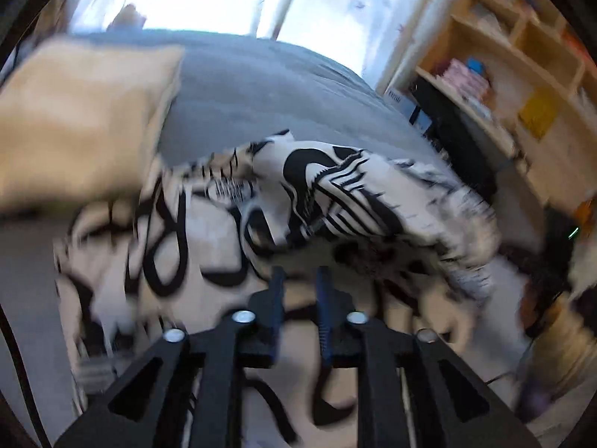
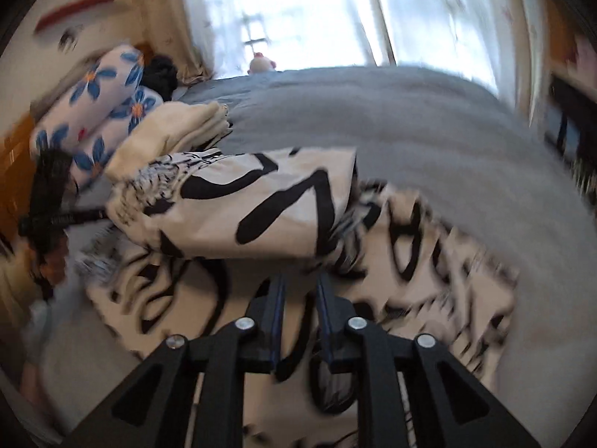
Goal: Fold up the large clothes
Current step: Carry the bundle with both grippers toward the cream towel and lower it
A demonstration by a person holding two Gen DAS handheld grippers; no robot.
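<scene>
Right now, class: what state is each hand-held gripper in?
Left hand-held gripper: open, nothing between its fingers.
Right hand-held gripper: open, holding nothing, above the black-and-white garment.

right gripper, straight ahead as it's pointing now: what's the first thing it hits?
Most likely the black-and-white patterned garment on the grey bedspread, probably its flat lower layer. The right gripper is open and empty; blur leaves depth uncertain.

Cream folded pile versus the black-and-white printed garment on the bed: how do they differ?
The cream folded pile is plain; the printed garment carries bold black strokes. The pile is neatly stacked and small; the garment sprawls, partly doubled over. Both lie on the grey bedspread.
</scene>
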